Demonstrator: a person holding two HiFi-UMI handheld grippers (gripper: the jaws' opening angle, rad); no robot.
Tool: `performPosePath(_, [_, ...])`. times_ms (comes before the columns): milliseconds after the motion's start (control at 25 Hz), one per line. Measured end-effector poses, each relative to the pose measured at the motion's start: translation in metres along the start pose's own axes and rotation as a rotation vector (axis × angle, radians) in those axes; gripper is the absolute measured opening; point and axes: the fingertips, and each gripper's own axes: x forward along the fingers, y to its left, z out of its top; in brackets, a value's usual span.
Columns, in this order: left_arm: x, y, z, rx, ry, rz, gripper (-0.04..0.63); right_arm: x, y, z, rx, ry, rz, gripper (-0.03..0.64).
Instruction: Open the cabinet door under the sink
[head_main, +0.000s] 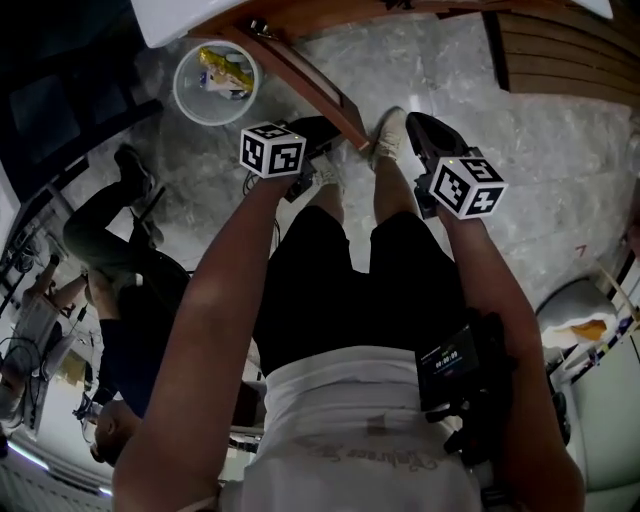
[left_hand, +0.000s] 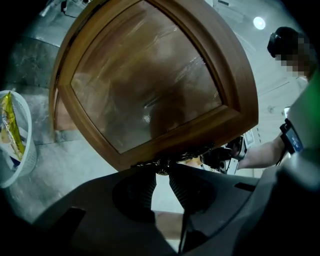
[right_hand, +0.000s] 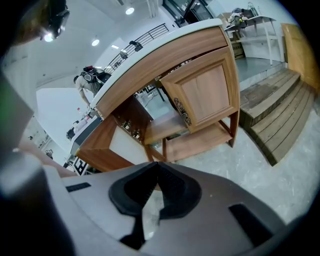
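left hand-held gripper (left_hand: 161, 169): jaws clamped on the handle (left_hand: 195, 151), which is partly hidden behind them | right hand-held gripper (right_hand: 155, 172): jaws together, empty | cabinet door (left_hand: 150, 85): standing open, its edge at the left jaws | basket (left_hand: 25, 155): cut off at the frame edge, yellow wrapper (left_hand: 11, 125) inside

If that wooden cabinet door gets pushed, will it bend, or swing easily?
The cabinet door probably stays stiff: a thick wooden frame surrounds its panel. It likely swings freely, since it already stands ajar. Its small ornate handle, pinched in the left gripper, looks like metal and may slip.
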Motion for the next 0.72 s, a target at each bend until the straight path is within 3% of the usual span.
performPosePath(440, [-0.028, 0.016, -0.02, 0.03, 0.085, 0.047, 0.087, 0.007, 0.008, -0.008, -0.014, 0.016, 0.031, 0.014])
performPosePath(720, [-0.053, 0.032, -0.028, 0.002, 0.097, 0.113, 0.086, 0.009, 0.013, -0.012, -0.028, 0.036, 0.044, 0.014])
